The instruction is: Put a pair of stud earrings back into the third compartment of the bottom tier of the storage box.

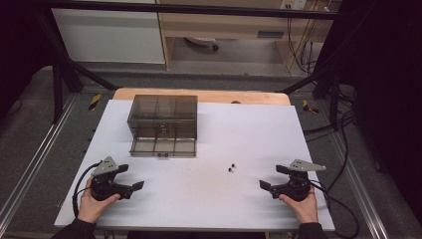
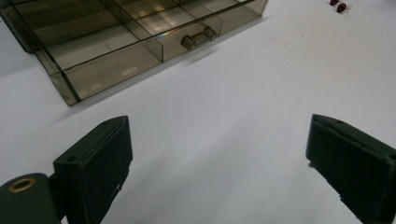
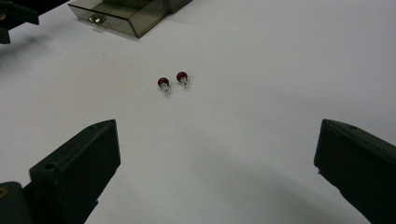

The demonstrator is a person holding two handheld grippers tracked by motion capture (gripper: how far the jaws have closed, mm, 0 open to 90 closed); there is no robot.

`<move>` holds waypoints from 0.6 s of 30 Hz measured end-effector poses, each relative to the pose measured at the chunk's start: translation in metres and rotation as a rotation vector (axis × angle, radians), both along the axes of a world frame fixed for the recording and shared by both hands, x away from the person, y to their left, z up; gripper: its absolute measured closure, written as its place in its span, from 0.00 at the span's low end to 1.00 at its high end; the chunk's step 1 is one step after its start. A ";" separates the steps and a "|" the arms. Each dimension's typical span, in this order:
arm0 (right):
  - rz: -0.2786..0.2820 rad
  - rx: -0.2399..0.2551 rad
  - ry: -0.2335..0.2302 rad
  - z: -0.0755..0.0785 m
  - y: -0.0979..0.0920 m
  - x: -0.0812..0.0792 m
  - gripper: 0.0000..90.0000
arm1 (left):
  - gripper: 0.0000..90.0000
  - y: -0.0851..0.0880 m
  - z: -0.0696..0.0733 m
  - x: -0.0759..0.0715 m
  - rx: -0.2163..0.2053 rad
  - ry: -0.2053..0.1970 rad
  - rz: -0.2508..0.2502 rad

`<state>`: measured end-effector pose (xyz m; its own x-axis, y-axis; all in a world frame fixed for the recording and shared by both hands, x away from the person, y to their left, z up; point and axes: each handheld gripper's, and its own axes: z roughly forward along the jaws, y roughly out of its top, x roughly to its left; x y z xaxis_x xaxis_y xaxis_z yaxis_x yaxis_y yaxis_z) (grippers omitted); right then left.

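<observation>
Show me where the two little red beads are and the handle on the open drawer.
left red bead (image 3: 163,82), right gripper view, on its round red top.
right red bead (image 3: 182,76), right gripper view, on its round red top.
drawer handle (image 2: 198,37), left gripper view, on the middle of its bar.

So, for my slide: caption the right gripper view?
Open right gripper facing two small red earrings on the white table.

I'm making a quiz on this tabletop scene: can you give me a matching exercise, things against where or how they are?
Things:
1. drawer box
2. bottom drawer
3. two red beads
4. right claw

Places or states:
A. near right of the table, open and empty
B. pulled out toward the person
C. loose on the white table, right of the drawer
D. far left of centre, smoky and see-through

Pairs: 1-D, 2-B, 3-C, 4-A
</observation>
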<state>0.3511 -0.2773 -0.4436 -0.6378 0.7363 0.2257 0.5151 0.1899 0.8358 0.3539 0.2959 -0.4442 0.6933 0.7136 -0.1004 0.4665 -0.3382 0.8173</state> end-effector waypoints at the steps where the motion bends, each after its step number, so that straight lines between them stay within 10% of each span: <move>1: -0.001 0.000 -0.001 0.000 0.000 0.000 0.01 | 0.08 0.001 0.001 0.000 -0.002 -0.003 0.002; 18: 0.004 -0.046 0.001 0.004 0.013 0.004 0.01 | 0.09 0.005 -0.001 0.000 -0.012 0.008 0.009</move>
